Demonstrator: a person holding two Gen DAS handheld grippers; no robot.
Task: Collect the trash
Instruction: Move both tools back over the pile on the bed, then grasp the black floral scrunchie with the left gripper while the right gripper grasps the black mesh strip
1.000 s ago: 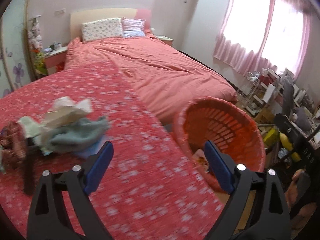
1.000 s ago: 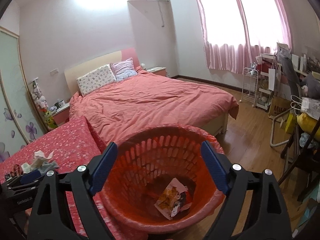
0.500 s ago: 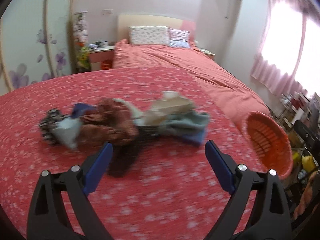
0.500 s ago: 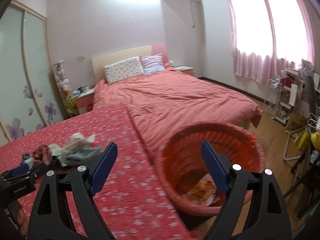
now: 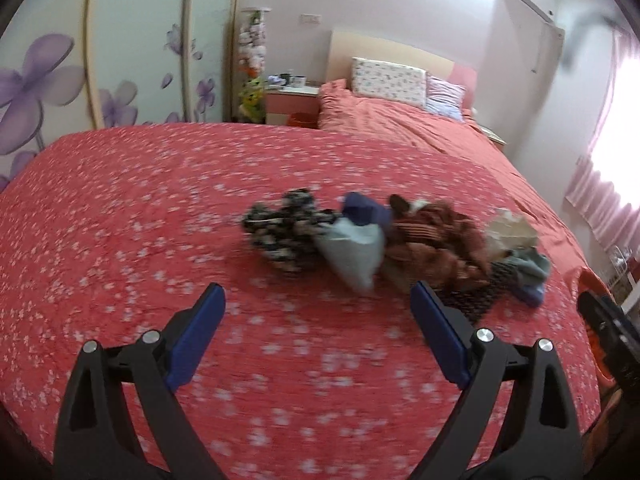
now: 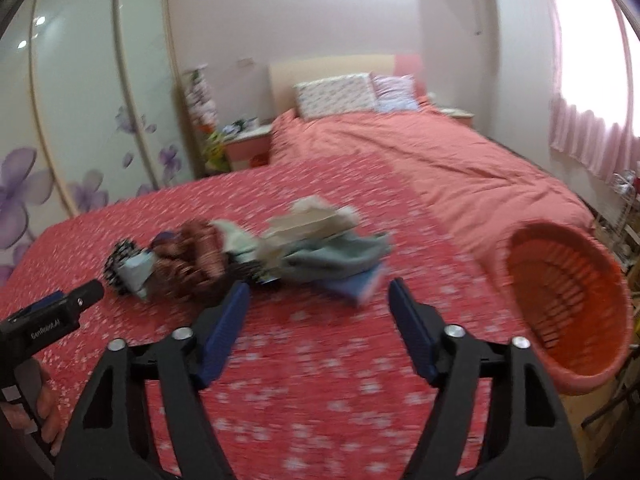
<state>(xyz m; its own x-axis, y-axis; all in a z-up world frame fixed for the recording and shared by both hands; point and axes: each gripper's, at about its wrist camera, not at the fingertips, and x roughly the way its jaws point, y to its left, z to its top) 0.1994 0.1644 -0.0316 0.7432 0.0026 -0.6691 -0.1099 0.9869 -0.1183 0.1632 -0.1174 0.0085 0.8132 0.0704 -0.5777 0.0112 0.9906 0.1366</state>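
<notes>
- Trash and crumpled cloth [image 5: 400, 240] [image 6: 248, 256] lie in a loose row on a surface draped in a red white-flowered cloth [image 5: 160, 208] [image 6: 320, 360], at the foot of a bed; motion blur softens every item.
- From the left wrist view, the row runs from a black-and-white patterned piece [image 5: 286, 226] through a pale blue wad [image 5: 354, 250] with a dark blue piece [image 5: 364, 208] behind it, to a brown striped bundle [image 5: 436, 244], and ends in crumpled cream paper [image 5: 510, 230] above grey-green fabric [image 5: 528, 266].
- In the right wrist view, the cream paper [image 6: 316, 220] sits on the grey-green fabric [image 6: 340, 258], which overlaps a flat lilac-blue piece [image 6: 360, 286].
- Left tongs [image 5: 318, 308] hover wide open and empty, just short of the pale blue wad.
- Right tongs [image 6: 318, 300] stand partly open, having just been closing, with nothing between the blue pads [image 6: 226, 330]; they point at the grey-green end of the row.
- Orange slatted basket [image 6: 568, 300] stands off the right edge of the red cloth, its mouth tipped toward the camera.
- Fingers of a hand [image 6: 44, 404] grip the other tool's black handle at lower left of the right wrist view.
- Beyond, a bed with a salmon duvet [image 6: 460, 172] and two pillows [image 5: 388, 80] meets the wall beside a wardrobe with purple flower decals [image 5: 36, 80] and pink curtains [image 6: 588, 136].
</notes>
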